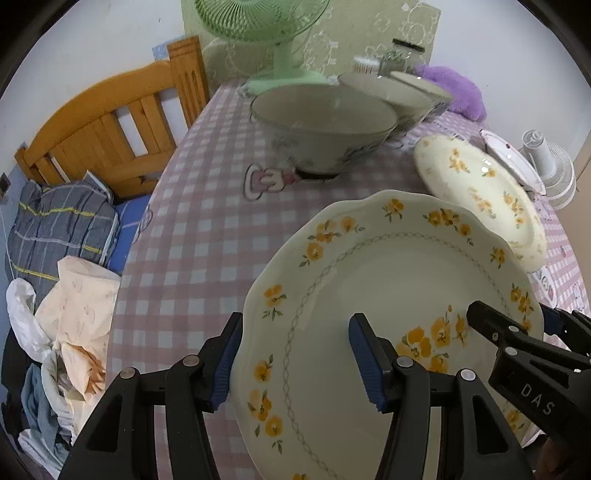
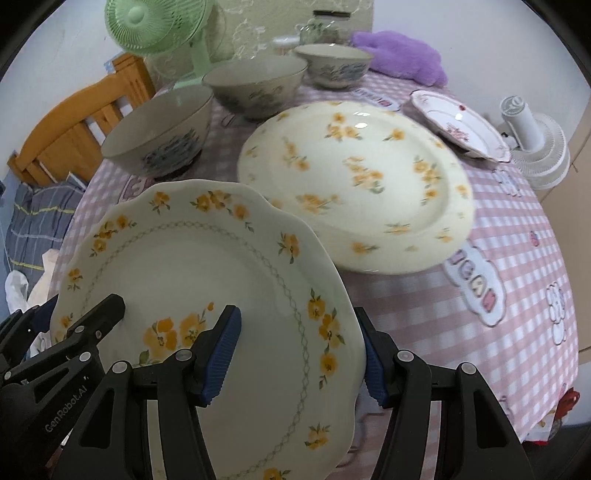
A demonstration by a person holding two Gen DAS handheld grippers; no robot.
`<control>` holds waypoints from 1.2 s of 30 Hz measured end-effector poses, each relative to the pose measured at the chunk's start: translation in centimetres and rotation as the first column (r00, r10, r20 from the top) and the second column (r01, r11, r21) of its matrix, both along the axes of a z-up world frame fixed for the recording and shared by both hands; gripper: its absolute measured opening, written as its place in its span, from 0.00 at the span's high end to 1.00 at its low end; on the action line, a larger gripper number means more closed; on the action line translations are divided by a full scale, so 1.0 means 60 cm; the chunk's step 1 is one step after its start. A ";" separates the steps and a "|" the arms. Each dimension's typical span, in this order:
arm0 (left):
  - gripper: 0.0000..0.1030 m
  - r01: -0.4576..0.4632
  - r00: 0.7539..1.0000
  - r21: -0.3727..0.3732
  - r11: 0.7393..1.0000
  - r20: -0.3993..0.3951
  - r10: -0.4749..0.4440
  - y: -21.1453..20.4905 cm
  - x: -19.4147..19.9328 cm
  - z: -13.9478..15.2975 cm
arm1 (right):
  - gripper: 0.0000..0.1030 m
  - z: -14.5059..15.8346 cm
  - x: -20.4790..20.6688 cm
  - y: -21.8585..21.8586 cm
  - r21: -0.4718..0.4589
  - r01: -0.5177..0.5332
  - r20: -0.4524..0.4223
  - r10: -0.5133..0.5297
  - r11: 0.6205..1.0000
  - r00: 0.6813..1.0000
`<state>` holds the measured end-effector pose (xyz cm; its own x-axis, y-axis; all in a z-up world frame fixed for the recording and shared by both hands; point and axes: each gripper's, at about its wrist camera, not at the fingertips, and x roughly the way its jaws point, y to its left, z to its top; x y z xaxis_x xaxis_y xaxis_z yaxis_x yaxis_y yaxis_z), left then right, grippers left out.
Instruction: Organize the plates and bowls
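A scalloped cream plate with yellow flowers (image 1: 388,295) (image 2: 207,280) is held above the checked table by both grippers. My left gripper (image 1: 297,362) is shut on its left rim, and shows at the left of the right wrist view (image 2: 92,321). My right gripper (image 2: 297,358) is shut on the right rim, and shows at the right of the left wrist view (image 1: 517,343). Beyond lies a larger yellow-flowered plate (image 2: 354,177) (image 1: 480,192), then a small pink-flowered plate (image 2: 458,122) (image 1: 509,155). Three blue-patterned bowls (image 2: 159,129) (image 2: 255,85) (image 2: 334,61) stand at the back left.
A green fan (image 2: 155,22), a glass jar (image 2: 325,26) and a purple plush (image 2: 402,55) stand at the table's far side. A white fan (image 2: 535,147) lies at the right edge. A wooden bed frame (image 1: 110,129) with bedding (image 1: 62,229) is left of the table.
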<state>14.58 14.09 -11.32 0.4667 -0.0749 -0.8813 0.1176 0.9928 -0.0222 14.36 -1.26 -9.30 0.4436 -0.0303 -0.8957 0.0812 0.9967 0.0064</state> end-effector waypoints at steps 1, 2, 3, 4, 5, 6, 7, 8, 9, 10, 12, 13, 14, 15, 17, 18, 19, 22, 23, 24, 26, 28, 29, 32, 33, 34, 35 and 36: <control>0.44 -0.001 1.000 0.002 1.000 -0.008 0.001 0.003 0.001 -0.004 | 0.39 -0.004 0.003 0.004 0.001 0.000 -0.007 0.000 1.000 1.000; 0.44 -0.001 1.000 0.003 1.000 -0.014 0.001 0.006 0.002 -0.007 | 0.39 -0.007 0.005 0.007 0.001 -0.001 -0.013 0.001 1.000 1.000; 0.44 -0.002 1.000 0.003 1.000 -0.022 0.002 0.010 0.003 -0.011 | 0.39 -0.011 0.006 0.010 0.002 -0.001 -0.019 0.001 1.000 1.000; 0.44 -0.001 1.000 -0.001 1.000 -0.020 0.001 0.012 0.004 -0.012 | 0.39 -0.014 0.009 0.014 0.000 -0.001 -0.027 0.001 1.000 1.000; 0.44 -0.002 1.000 -0.003 1.000 -0.018 0.002 0.014 0.004 -0.013 | 0.39 -0.017 0.009 0.019 -0.002 -0.001 -0.031 0.001 1.000 1.000; 0.44 -0.001 1.000 0.001 1.000 -0.012 0.001 0.016 0.005 -0.014 | 0.39 -0.019 0.010 0.022 -0.008 0.000 -0.032 0.000 1.000 0.999; 0.43 0.001 1.000 0.007 1.000 -0.010 -0.001 0.015 0.005 -0.013 | 0.39 -0.021 0.012 0.024 -0.009 0.000 -0.037 -0.001 1.000 0.999; 0.43 0.001 1.000 0.008 1.000 -0.009 -0.001 0.016 0.005 -0.013 | 0.39 -0.022 0.012 0.026 -0.006 0.003 -0.038 -0.003 1.000 0.999; 0.43 0.000 1.000 0.009 1.000 -0.009 0.000 0.016 0.005 -0.013 | 0.39 -0.022 0.012 0.027 -0.009 0.003 -0.037 -0.004 1.000 0.999; 0.43 -0.001 1.000 0.010 1.000 -0.009 0.001 0.016 0.005 -0.013 | 0.39 -0.023 0.013 0.026 -0.008 0.004 -0.037 -0.004 1.000 0.999; 0.43 -0.004 1.000 0.012 1.000 -0.010 0.005 0.016 0.006 -0.013 | 0.39 -0.023 0.015 0.026 -0.005 0.003 -0.040 -0.004 1.000 0.999; 0.42 -0.007 1.000 0.014 1.000 -0.011 0.007 0.015 0.004 -0.012 | 0.39 -0.023 0.015 0.026 -0.004 0.002 -0.041 -0.002 1.000 0.999; 0.39 -0.005 1.000 0.018 1.000 -0.015 0.005 0.013 0.003 -0.012 | 0.39 -0.023 0.015 0.027 0.000 -0.002 -0.044 0.002 1.000 0.999; 0.37 -0.005 1.000 0.020 1.000 -0.018 0.006 0.013 0.001 -0.012 | 0.39 -0.024 0.015 0.028 0.002 -0.007 -0.046 0.007 1.000 0.999; 0.36 -0.011 1.000 0.017 1.000 -0.023 0.011 0.015 0.000 -0.011 | 0.39 -0.024 0.012 0.029 0.006 -0.021 -0.052 0.021 1.000 0.998; 0.36 -0.014 1.000 0.011 1.000 -0.025 0.014 0.017 -0.002 -0.011 | 0.38 -0.024 0.011 0.029 0.010 -0.027 -0.055 0.027 1.000 0.998; 0.34 -0.018 0.999 0.006 1.000 -0.027 0.018 0.019 -0.004 -0.009 | 0.38 -0.025 0.010 0.028 0.017 -0.033 -0.058 0.034 0.999 0.998; 0.24 -0.009 1.000 0.000 1.000 0.000 0.009 0.016 -0.013 0.006 | 0.38 -0.024 0.006 0.027 0.034 -0.040 -0.062 0.043 0.999 0.997; 0.16 -0.001 1.000 -0.001 1.000 0.019 0.001 0.014 -0.016 0.015 | 0.38 -0.022 0.004 0.027 0.039 -0.043 -0.060 0.045 0.998 0.997; 0.15 0.002 0.999 0.003 1.000 0.034 -0.002 0.011 -0.018 0.022 | 0.37 -0.017 0.001 0.026 0.040 -0.047 -0.054 0.049 0.998 0.997; 0.13 0.011 0.999 -0.008 1.000 0.048 -0.010 0.008 -0.019 0.036 | 0.36 0.002 -0.005 0.025 0.017 -0.052 -0.022 0.053 0.998 0.998; 0.11 0.013 0.998 -0.024 1.000 0.059 -0.011 0.005 -0.019 0.051 | 0.34 0.021 -0.009 0.020 0.000 -0.044 0.000 0.044 0.999 0.999; 0.10 0.019 0.998 -0.032 0.999 0.068 -0.017 0.003 -0.019 0.060 | 0.32 0.031 -0.011 0.015 -0.002 -0.037 0.010 0.037 0.999 0.999; 0.09 0.043 0.995 -0.044 0.998 0.095 -0.039 -0.007 -0.017 0.083 | 0.28 0.064 -0.018 0.000 -0.007 -0.020 0.052 0.021 1.000 0.998; 0.09 0.049 0.994 -0.046 0.998 0.103 -0.044 -0.012 -0.016 0.089 | 0.28 0.072 -0.021 -0.004 -0.008 -0.018 0.065 0.019 1.000 0.998; 0.09 0.053 0.993 -0.048 0.997 0.109 -0.048 -0.016 -0.015 0.095 | 0.28 0.080 -0.022 -0.009 -0.006 -0.015 0.076 0.015 1.000 0.997; 0.09 0.057 0.992 -0.051 0.997 0.115 -0.051 -0.020 -0.014 0.101 | 0.28 0.089 -0.023 -0.015 -0.002 -0.010 0.086 0.010 1.000 0.996; 0.09 0.061 0.991 -0.055 0.997 0.125 -0.054 -0.028 -0.014 0.109 | 0.28 0.095 -0.023 -0.021 0.001 -0.006 0.094 0.006 1.000 0.996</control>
<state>13.77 12.40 -4.79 0.5647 -0.1548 -0.8107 0.1800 0.9817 -0.0621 12.98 -2.54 -3.58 0.5262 -0.0268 -0.8500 0.0746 0.9971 0.0147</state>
